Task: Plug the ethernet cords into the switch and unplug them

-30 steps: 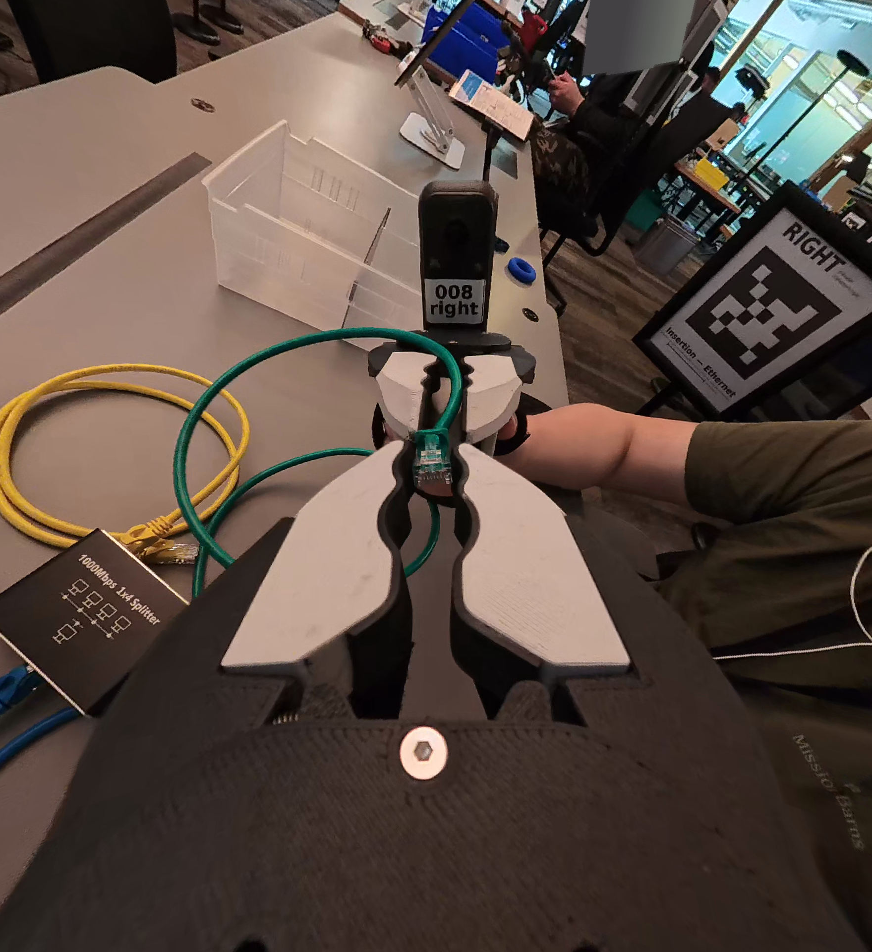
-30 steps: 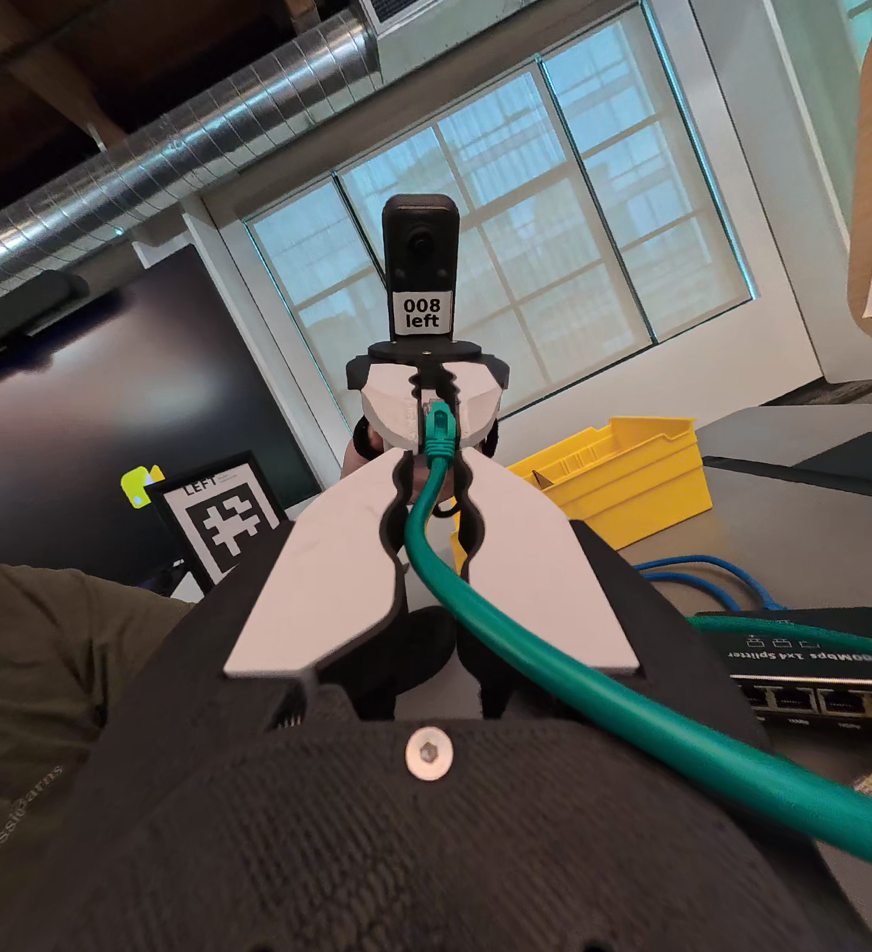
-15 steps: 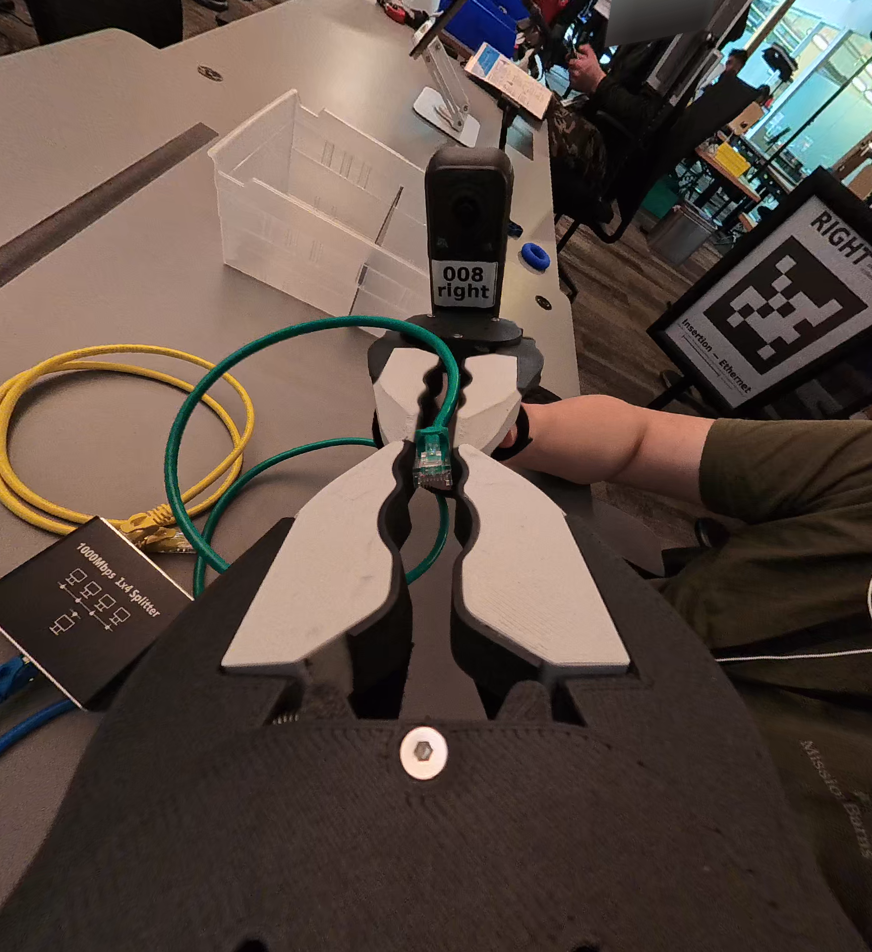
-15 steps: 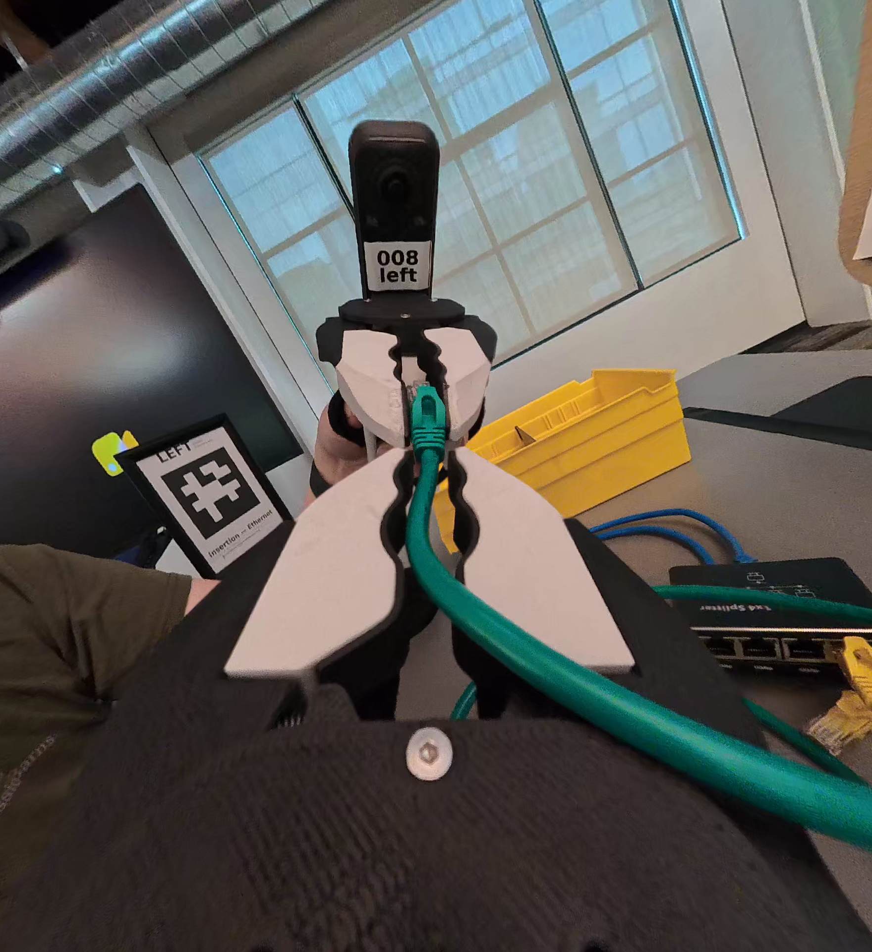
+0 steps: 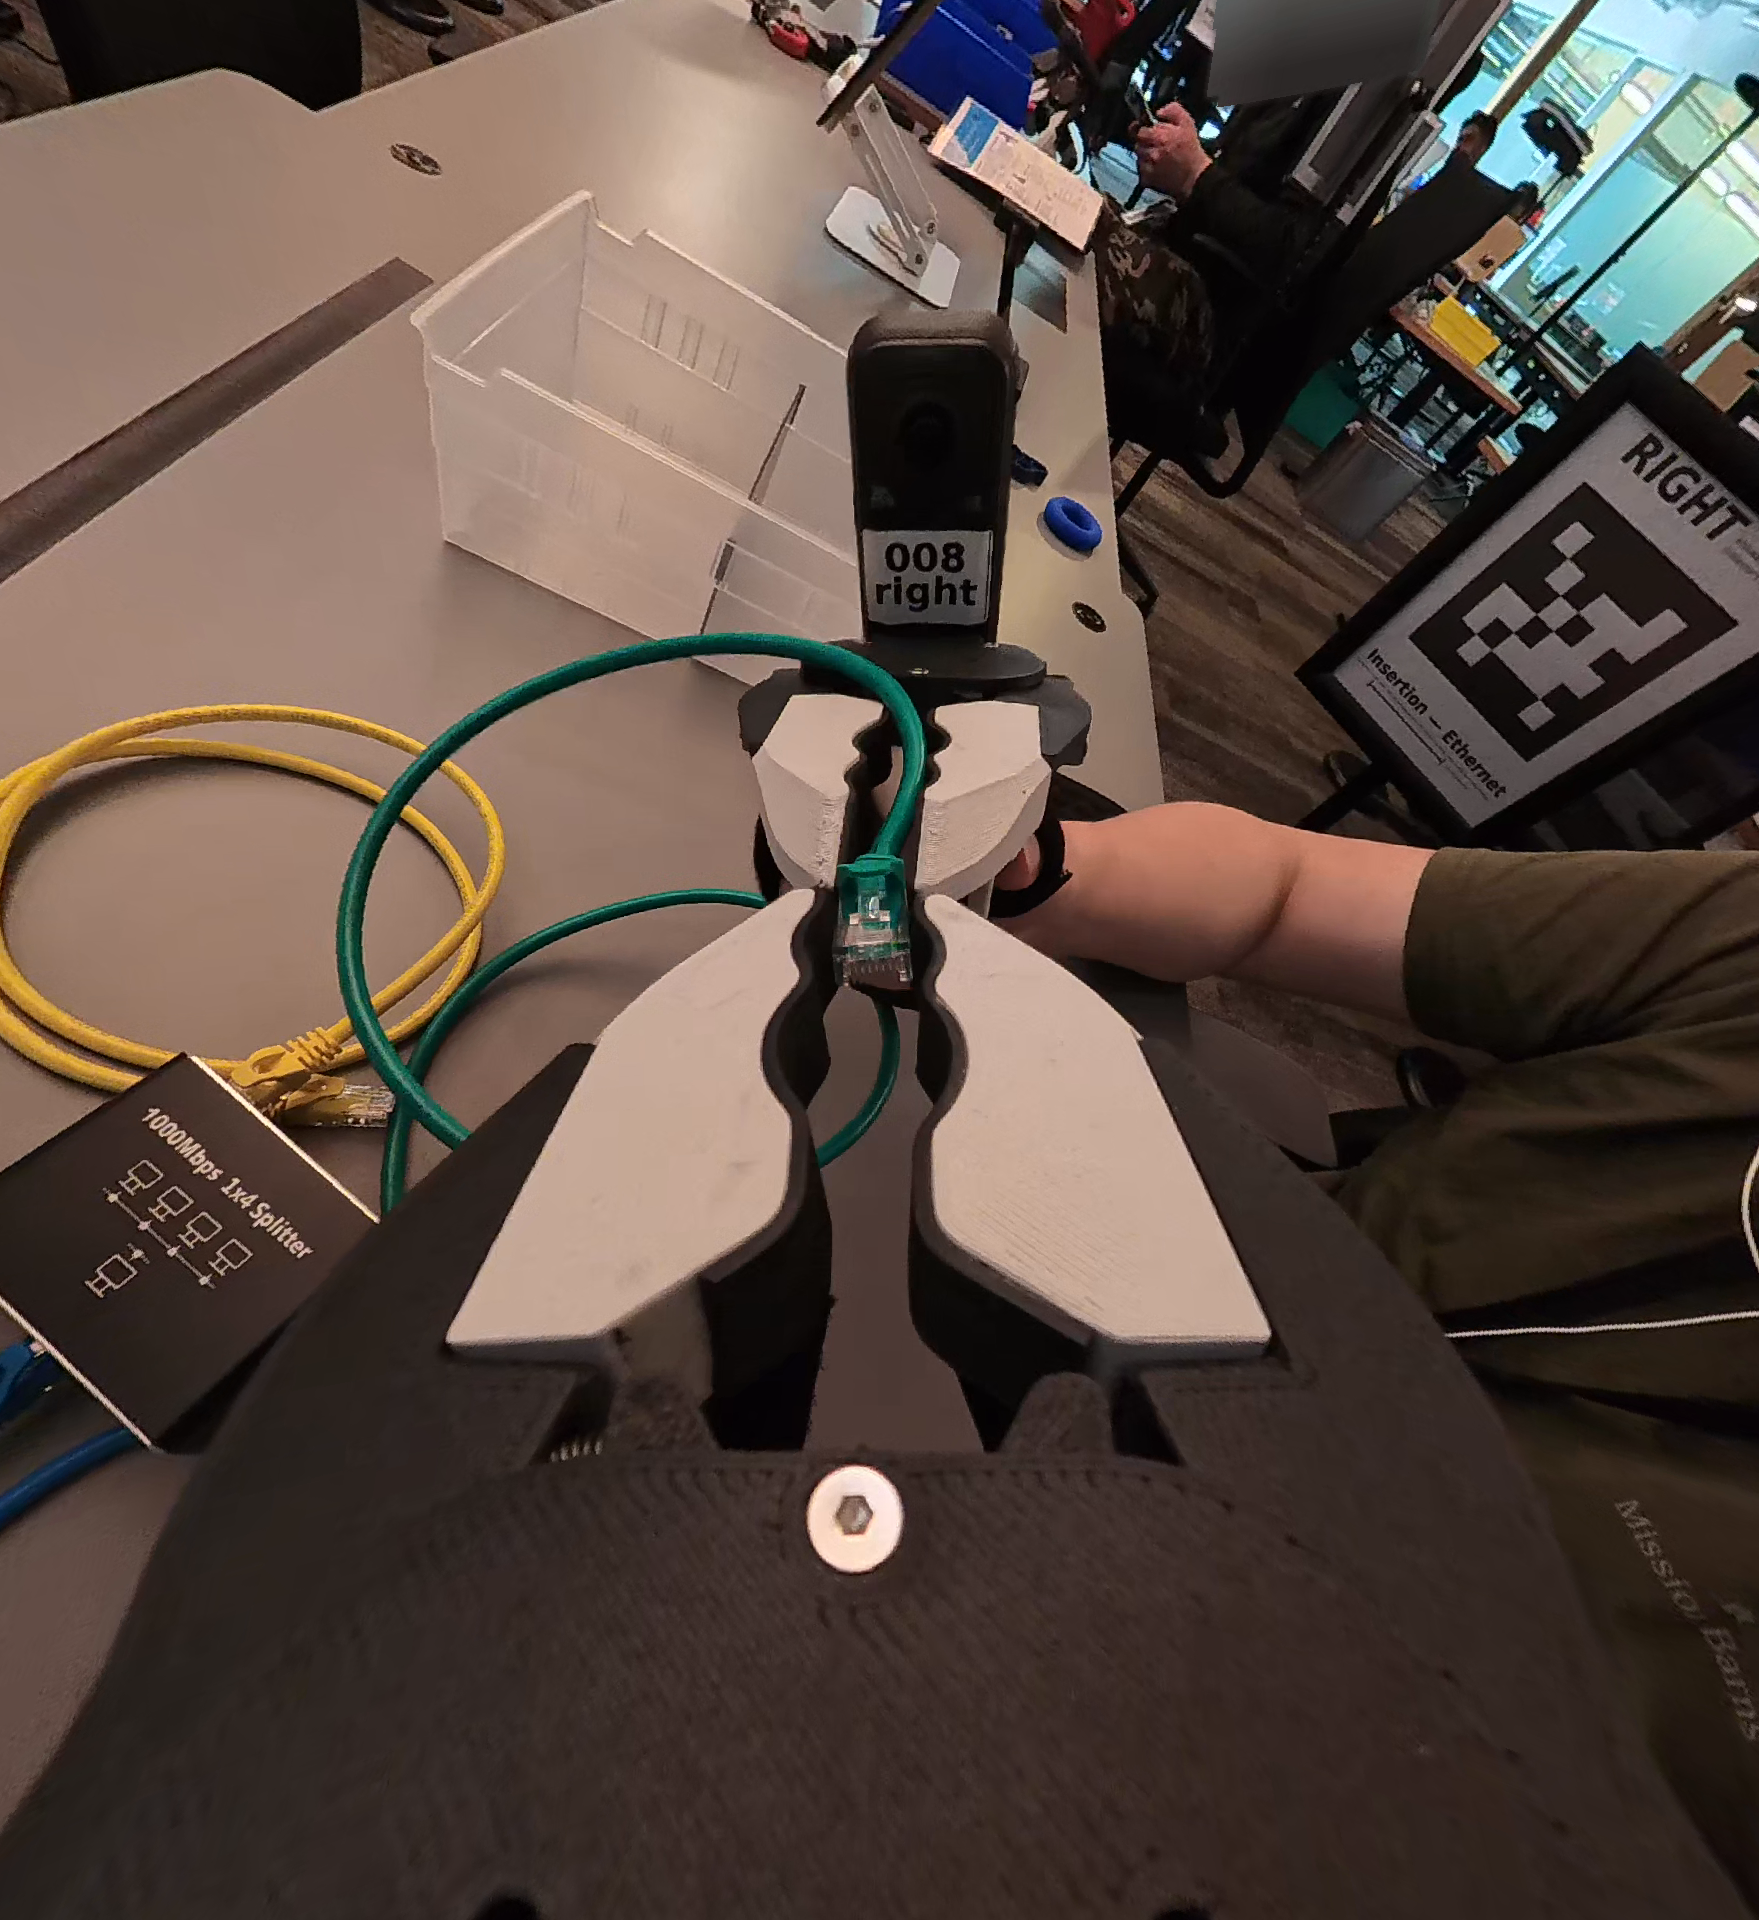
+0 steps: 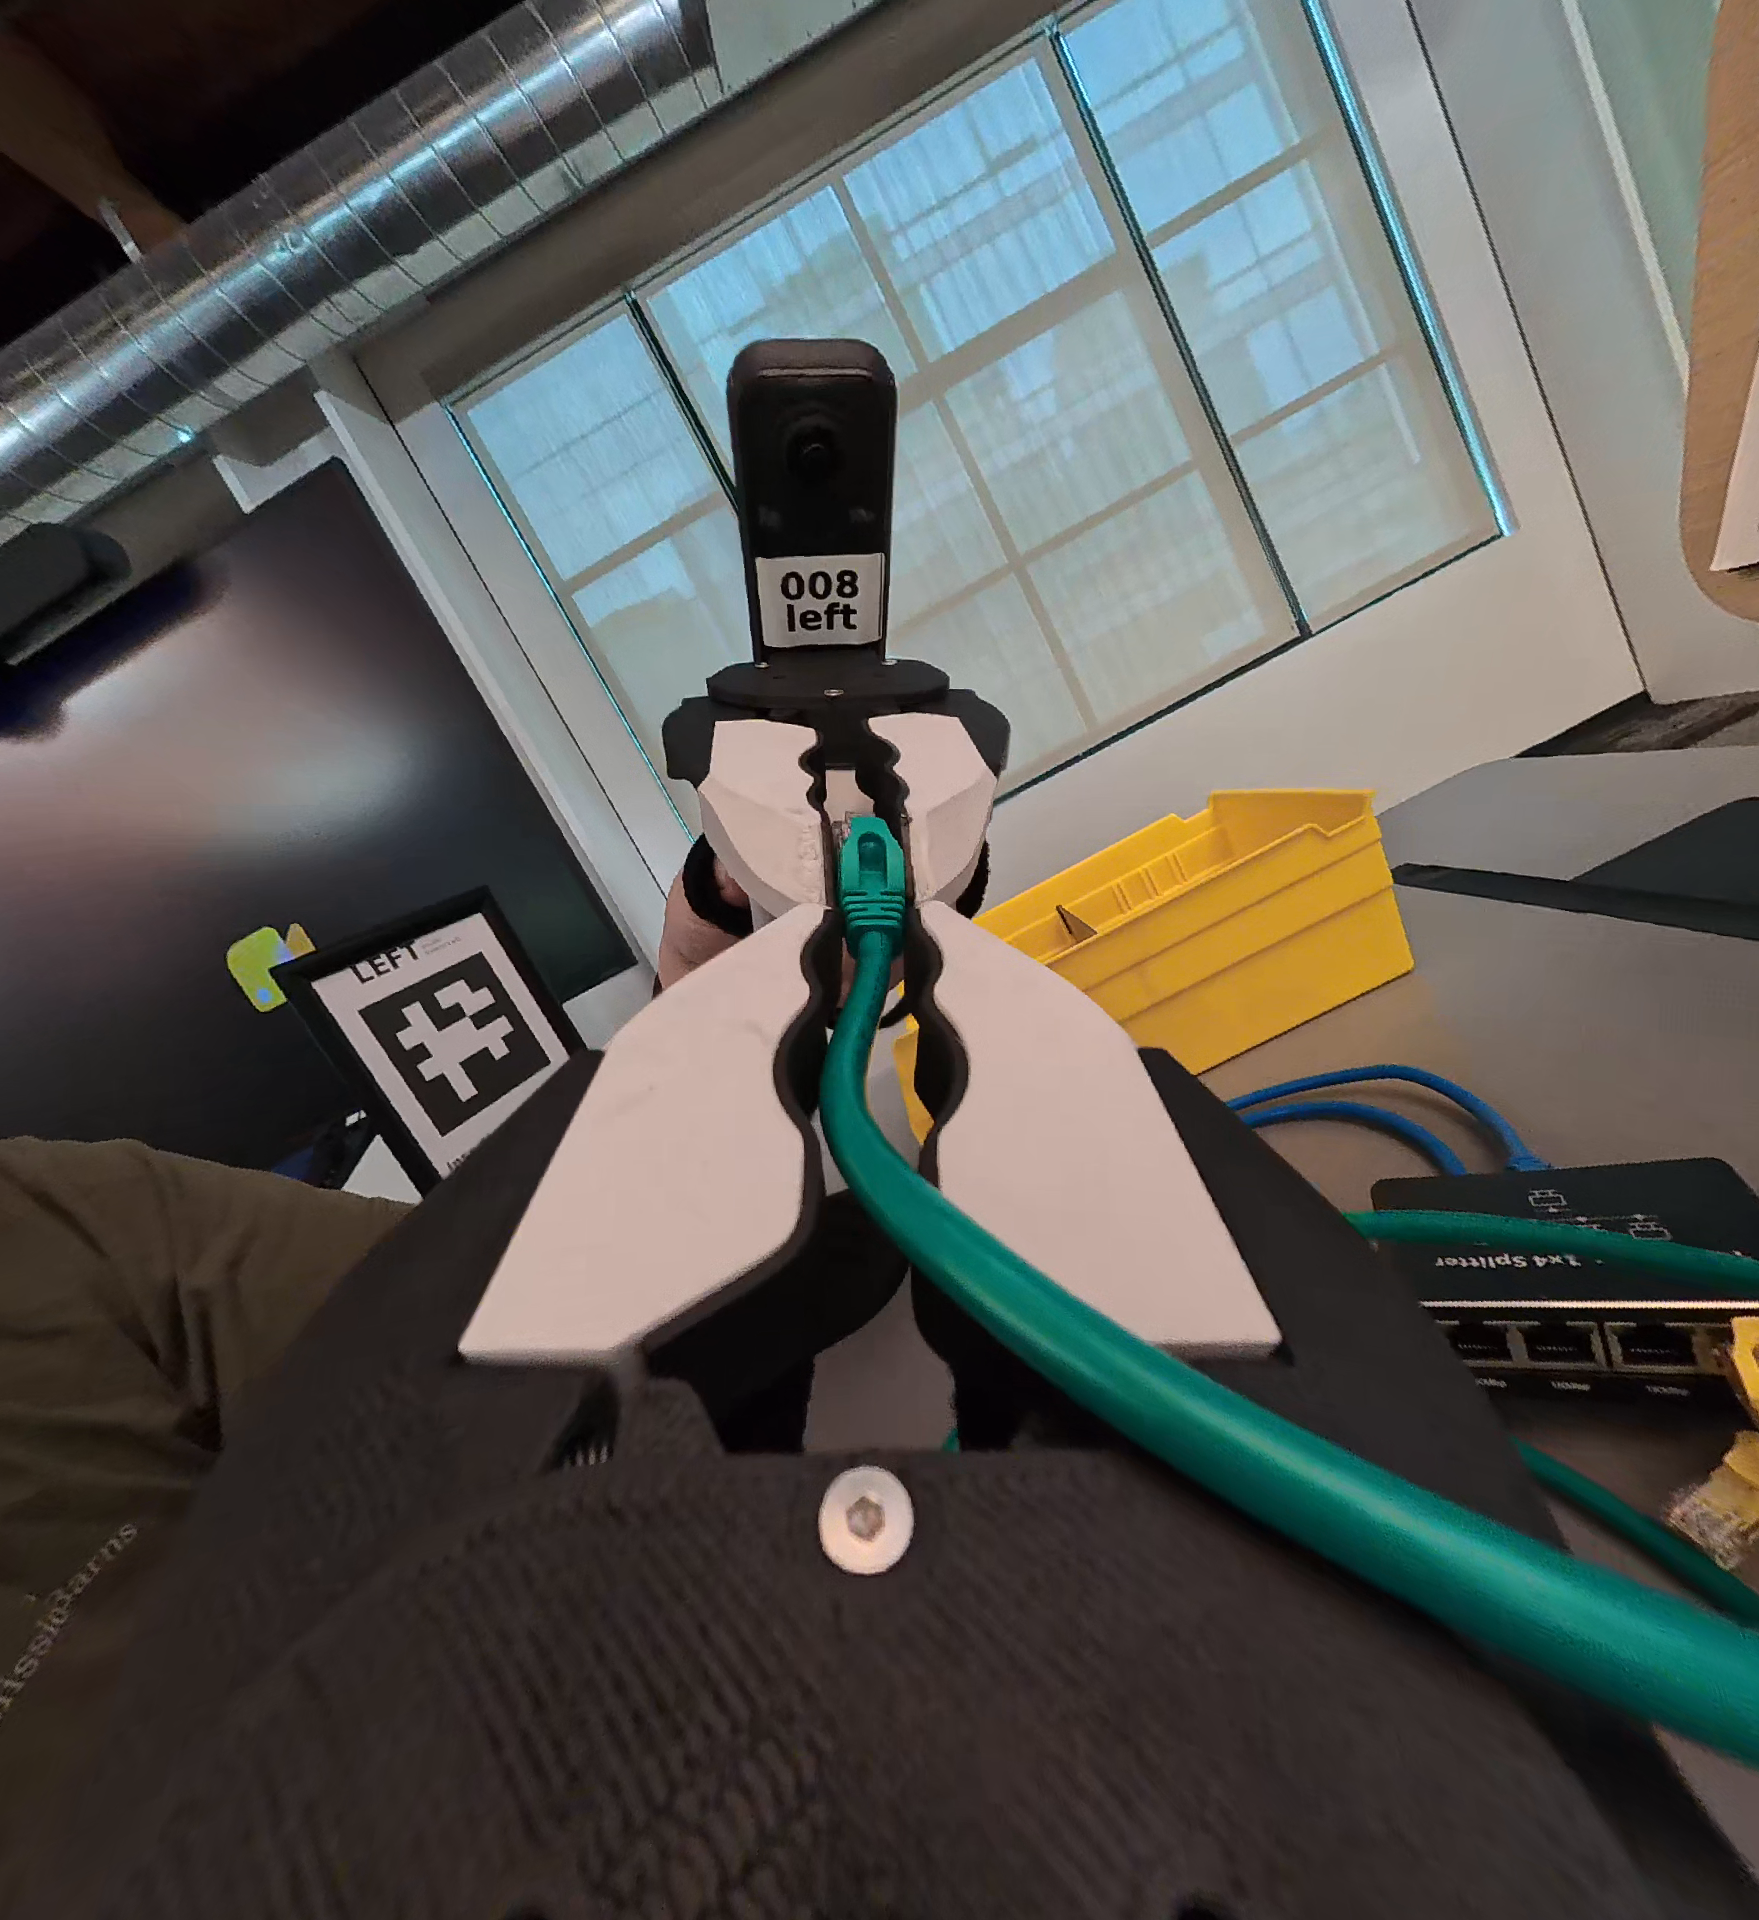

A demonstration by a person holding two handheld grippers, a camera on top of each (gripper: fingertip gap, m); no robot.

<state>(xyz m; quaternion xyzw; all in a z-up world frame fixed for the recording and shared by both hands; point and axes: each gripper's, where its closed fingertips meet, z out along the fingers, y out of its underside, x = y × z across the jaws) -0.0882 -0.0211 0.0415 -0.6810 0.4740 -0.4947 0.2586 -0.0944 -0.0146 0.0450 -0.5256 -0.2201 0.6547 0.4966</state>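
Green ethernet plug [image 5: 870, 920], lengthwise between facing jaws, toward left gripper [image 5: 867, 940]

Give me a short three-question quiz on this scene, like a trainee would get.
1. True or false: the plug end of the green ethernet cable, held between the grippers, is seated in the switch.
2. Which colour of cable do the left gripper and right gripper both clamp? A yellow, B green, C blue.
3. Missing word: the plastic bin beyond the grippers in the right wrist view is ___.
Key: 1 false; 2 B; 3 yellow.
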